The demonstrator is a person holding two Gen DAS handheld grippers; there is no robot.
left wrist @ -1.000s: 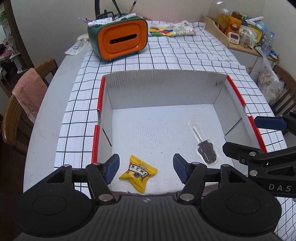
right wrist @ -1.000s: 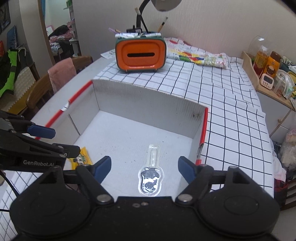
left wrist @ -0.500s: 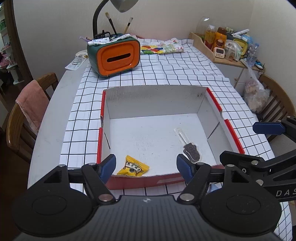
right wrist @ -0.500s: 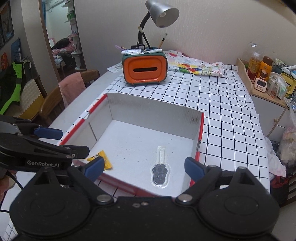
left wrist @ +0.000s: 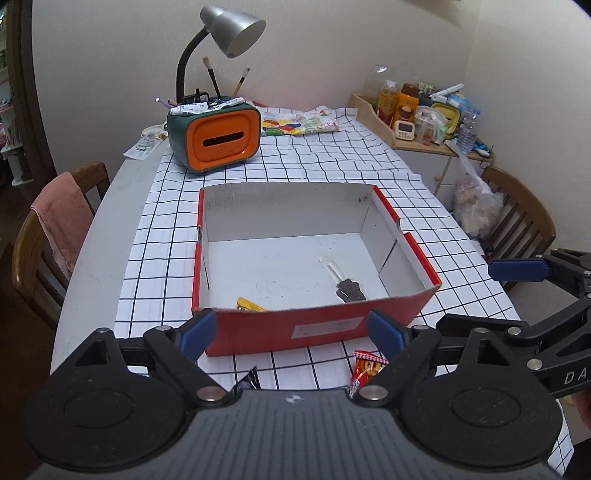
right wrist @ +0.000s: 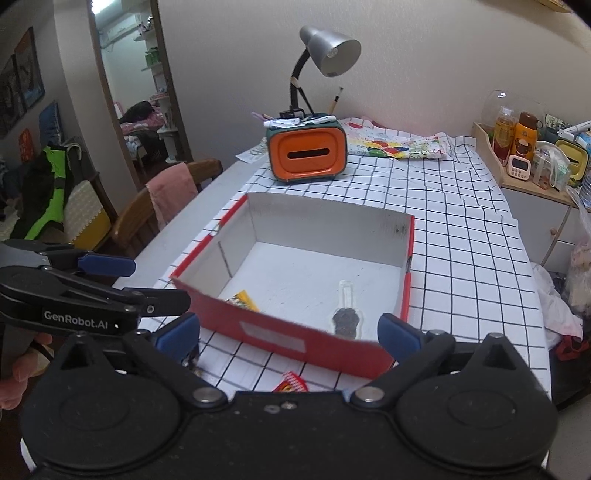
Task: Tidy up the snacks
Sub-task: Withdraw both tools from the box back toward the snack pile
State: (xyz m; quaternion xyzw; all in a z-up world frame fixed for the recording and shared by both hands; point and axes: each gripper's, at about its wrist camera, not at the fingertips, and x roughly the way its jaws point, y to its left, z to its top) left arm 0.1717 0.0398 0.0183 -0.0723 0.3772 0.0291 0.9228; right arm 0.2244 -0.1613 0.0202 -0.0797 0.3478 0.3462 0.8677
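Both claws are hanging spread wide just short of the red box's near wall, and their jaws have just been opening, with nothing pinched between them. Left claw [left wrist: 291, 330] is showing its blue pads at either side of that wall; right claw [right wrist: 288, 332] is doing the same in its own view, while the left one is reaching in at 9 o'clock there.

Nearest, on the checked cloth [left wrist: 147, 258] of the worktop [left wrist: 92, 266], a red snack packet [left wrist: 365, 367] is lying at 5 o'clock just in front of the box, and a dark packet [left wrist: 249, 382] is peeking out at 6 o'clock (mostly hidden by the claw body).

Next, the red box [left wrist: 321, 328] is sitting open with a white inside. A yellow candy [left wrist: 247, 304] is lying against its near wall, toward the left, half hidden. A clear-wrapped dark treat [left wrist: 349, 288] is lying on the floor of the box, toward the right, well apart from the candy.

Further, at 11 o'clock, an orange-fronted holder [left wrist: 218, 138] is standing with pens on top, beside a grey desk lamp [left wrist: 236, 27]. A colourful folded cloth [left wrist: 299, 123] is lying at 12 o'clock.
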